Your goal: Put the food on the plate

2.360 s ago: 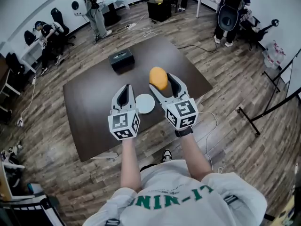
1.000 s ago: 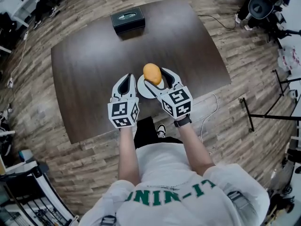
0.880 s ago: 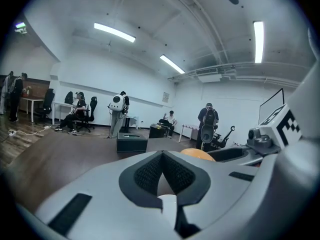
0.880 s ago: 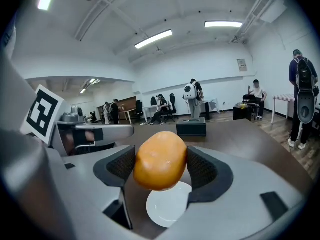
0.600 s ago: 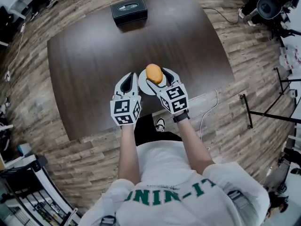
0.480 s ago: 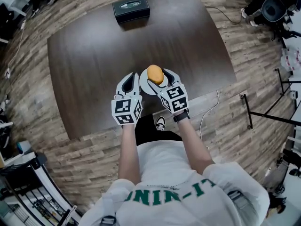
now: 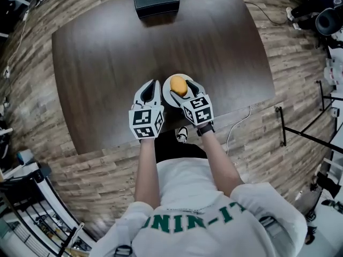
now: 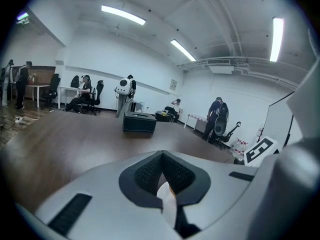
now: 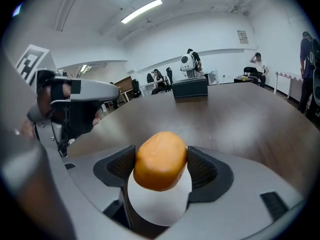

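food [image 9: 160, 159] pinched in right claw [image 9: 162, 168], over white plate [image 9: 161, 211]; left claw [image 8: 161, 175] pressed together.

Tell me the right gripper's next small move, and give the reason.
Probably lower it a touch, then open the jaws. The right gripper is clamped on the orange food, which sits directly over the white plate. Whether the food already touches the plate cannot be told from these views, so a short descent before release seems safest.
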